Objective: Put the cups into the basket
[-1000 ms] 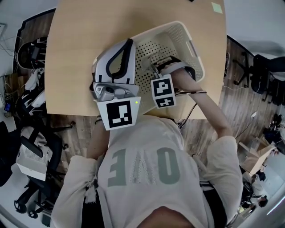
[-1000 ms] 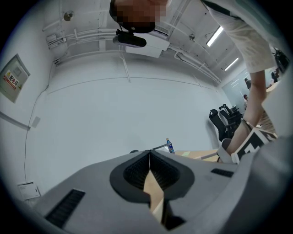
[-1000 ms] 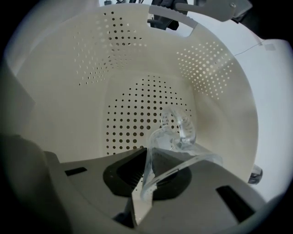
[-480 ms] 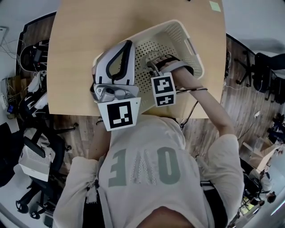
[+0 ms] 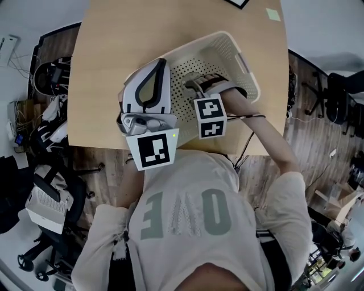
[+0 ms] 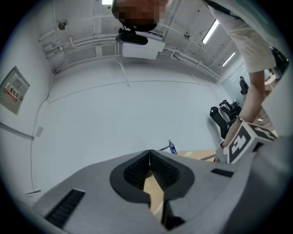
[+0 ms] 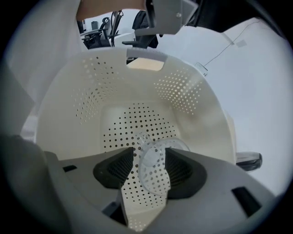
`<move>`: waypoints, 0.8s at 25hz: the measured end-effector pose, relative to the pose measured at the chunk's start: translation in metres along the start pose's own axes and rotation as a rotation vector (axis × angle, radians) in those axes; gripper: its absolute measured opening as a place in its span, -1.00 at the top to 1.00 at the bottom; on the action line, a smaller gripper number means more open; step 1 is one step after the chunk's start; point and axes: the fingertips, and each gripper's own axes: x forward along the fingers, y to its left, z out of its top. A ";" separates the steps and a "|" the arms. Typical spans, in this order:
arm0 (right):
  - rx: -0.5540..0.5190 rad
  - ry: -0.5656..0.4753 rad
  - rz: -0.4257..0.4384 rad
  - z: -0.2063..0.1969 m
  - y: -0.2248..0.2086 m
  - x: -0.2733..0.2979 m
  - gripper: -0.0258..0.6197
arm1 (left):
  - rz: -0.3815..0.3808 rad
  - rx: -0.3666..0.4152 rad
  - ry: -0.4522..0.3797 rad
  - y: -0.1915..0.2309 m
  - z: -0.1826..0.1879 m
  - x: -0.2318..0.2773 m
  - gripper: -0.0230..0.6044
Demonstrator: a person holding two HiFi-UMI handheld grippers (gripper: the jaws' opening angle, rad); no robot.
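Note:
A clear plastic cup [image 7: 153, 171] lies on its side on the perforated floor of the white basket [image 5: 243, 57]. My right gripper [image 7: 149, 157] points steeply down into the basket [image 7: 68, 123]. Its jaws have just been opening and now stand wide, with the cup between them and no pad pressing on it. In the head view the right gripper [image 5: 194, 85] reaches into the basket's middle. My left gripper [image 5: 161, 61] hovers at the basket's left rim, pointing level. In its own view the left gripper [image 6: 149, 155] has its tips together with nothing between them.
The basket stands on a light wooden table [image 5: 114, 45] near its front right corner. A green note [image 5: 275, 14] lies at the far right corner. A small bottle [image 6: 171, 146] stands at the table's far end. Office chairs [image 5: 51, 74] and cables crowd the floor to the left.
The right gripper has stayed inside the basket and shifted only slightly. The left gripper has kept its place by the basket's rim.

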 end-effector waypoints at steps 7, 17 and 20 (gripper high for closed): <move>0.128 -0.130 -0.143 0.017 -0.031 -0.067 0.27 | 0.012 0.014 -0.032 0.003 0.015 -0.010 0.89; 0.249 -0.370 -0.580 0.037 -0.078 -0.200 0.89 | 0.002 0.051 -0.089 -0.011 0.051 -0.024 0.89; 0.325 -0.560 -0.783 0.047 -0.077 -0.256 0.92 | -0.007 0.036 -0.108 -0.014 0.061 -0.030 0.89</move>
